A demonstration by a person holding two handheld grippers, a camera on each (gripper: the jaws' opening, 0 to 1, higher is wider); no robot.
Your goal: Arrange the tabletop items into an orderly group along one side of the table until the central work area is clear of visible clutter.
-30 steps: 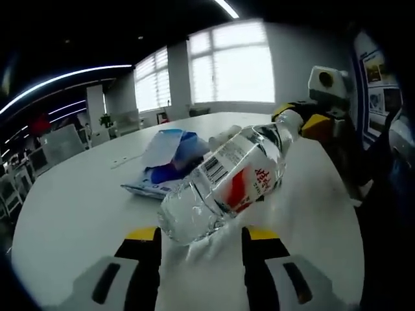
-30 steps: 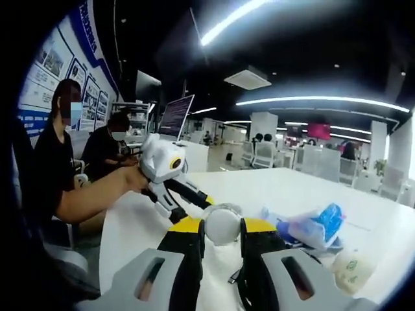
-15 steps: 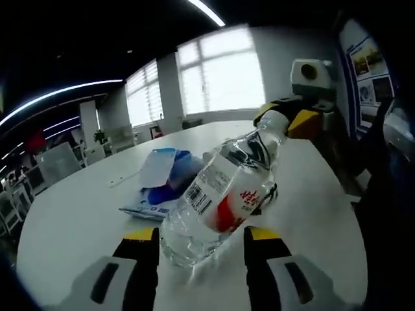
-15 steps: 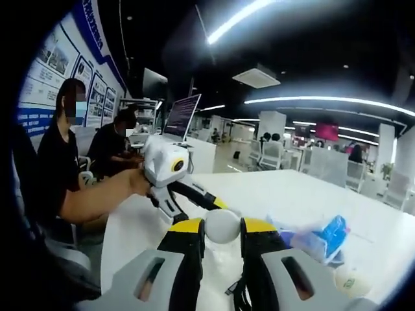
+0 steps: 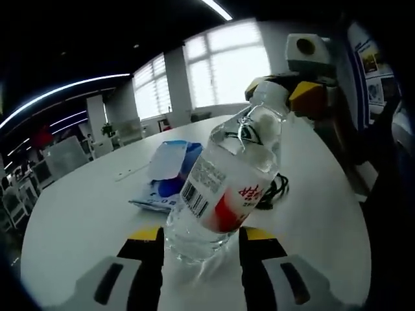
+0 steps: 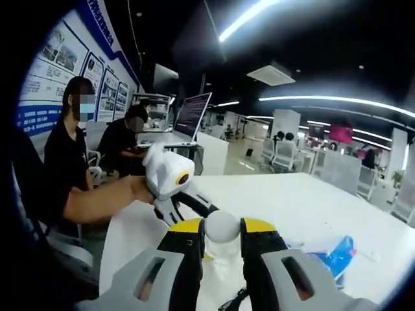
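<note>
With the right gripper [image 6: 222, 243] pinching only the white cap [image 6: 222, 227] of the tilted water bottle [image 5: 227, 178] and the left gripper [image 5: 198, 243] open around its base, the bottle could slip and fall onto the blue packet [image 5: 170, 175] just beyond on the white table [image 5: 84, 214].

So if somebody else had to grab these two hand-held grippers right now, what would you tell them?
Right hand-held gripper: shut on the cap of the water bottle.
Left hand-held gripper: open, its jaws on either side of the bottle's base.
The bottle is tilted, its base low over the white table.
The blue tissue pack and a black cable lie loose on the table behind the bottle.
Done: nothing grouped yet.
Left: set the bottle at one side, then bring the pack and cable beside it.
</note>
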